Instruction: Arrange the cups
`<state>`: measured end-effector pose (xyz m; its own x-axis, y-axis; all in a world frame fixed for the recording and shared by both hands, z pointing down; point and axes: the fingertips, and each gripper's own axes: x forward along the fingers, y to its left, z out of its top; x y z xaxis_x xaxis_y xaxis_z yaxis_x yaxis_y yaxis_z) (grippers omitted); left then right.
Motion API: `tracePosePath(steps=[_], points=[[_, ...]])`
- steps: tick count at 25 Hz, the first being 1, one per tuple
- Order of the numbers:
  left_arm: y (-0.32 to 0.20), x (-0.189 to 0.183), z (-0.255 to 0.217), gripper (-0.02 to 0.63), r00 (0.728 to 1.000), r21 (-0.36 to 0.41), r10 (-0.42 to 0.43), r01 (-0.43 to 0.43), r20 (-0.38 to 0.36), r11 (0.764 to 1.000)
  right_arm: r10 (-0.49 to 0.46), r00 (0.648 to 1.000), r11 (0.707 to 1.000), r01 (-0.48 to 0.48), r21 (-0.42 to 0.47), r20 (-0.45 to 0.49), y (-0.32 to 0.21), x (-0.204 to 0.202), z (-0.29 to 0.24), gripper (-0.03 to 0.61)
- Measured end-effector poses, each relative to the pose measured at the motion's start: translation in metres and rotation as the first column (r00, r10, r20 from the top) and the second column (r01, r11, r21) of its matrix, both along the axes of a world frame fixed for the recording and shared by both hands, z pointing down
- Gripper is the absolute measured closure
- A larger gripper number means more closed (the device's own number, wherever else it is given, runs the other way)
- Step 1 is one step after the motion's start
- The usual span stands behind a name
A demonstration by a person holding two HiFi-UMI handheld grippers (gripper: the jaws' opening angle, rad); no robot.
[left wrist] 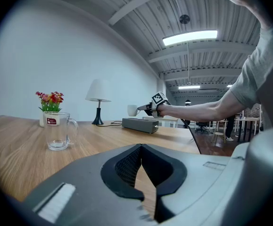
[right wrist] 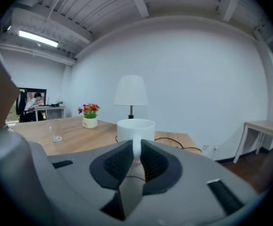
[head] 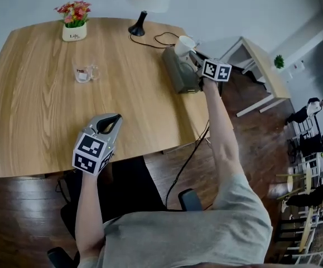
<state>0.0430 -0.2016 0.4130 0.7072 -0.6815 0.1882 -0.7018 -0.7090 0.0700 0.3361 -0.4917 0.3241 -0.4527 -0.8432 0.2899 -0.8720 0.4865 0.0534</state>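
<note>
My right claw (right wrist: 136, 147) pinching handle of round white mug (right wrist: 135, 127), my left claw (left wrist: 140, 154) closed, empty, clear glass mug (head: 84, 73) on wood-grain surface (head: 33, 116)

**White cup, grey grippers, pale wood all round**

Right there between the right gripper's (right wrist: 135, 147) black, mesh-textured pads is a plain white cup (right wrist: 135, 128) with no print on it. The gripper body is matte grey. The left gripper (left wrist: 142, 171) matches it, grey shell and black hatched pads. Each carries a marker cube (head: 90, 152) of black squares on white.

Beyond the left jaws and off to their left stands a clear, colourless glass mug (left wrist: 58, 131). Behind it are red and pink flowers (left wrist: 50, 98) over green leaves, in a white pot.

The lamp (right wrist: 131, 92), past the right jaws, has a white shade on a black stem. The table (head: 38, 121) is light honey wood with streaky grain.
</note>
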Motion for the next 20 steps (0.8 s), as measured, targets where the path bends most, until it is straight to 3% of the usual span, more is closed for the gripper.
tracePosePath(steps=[4,12,16,18,20], points=[[0.0,0.0,0.0,0.604,1.0,0.002,-0.001,0.001,-0.001,1.0,0.041,0.999,0.997,-0.042,-0.064,-0.02,-0.015,0.026,0.018,0.512],[0.002,0.001,0.0,0.604,1.0,0.0,-0.001,0.001,-0.001,1.0,0.0,1.0,0.996,-0.002,-0.084,-0.03,-0.016,0.017,0.027,0.514],[0.001,0.002,-0.002,0.604,1.0,0.0,-0.008,0.008,-0.003,1.0,0.098,0.976,0.995,-0.102,-0.012,-0.195,-0.019,0.032,0.026,0.484],[0.0,0.003,-0.002,0.604,1.0,0.001,-0.005,0.005,-0.001,1.0,0.151,0.965,0.988,-0.141,0.06,-0.214,-0.01,0.031,0.009,0.425],[-0.001,0.004,-0.003,0.604,1.0,0.003,0.0,0.0,0.0,1.0,0.103,0.976,0.989,-0.08,0.124,-0.193,0.013,0.0,-0.01,0.426]])
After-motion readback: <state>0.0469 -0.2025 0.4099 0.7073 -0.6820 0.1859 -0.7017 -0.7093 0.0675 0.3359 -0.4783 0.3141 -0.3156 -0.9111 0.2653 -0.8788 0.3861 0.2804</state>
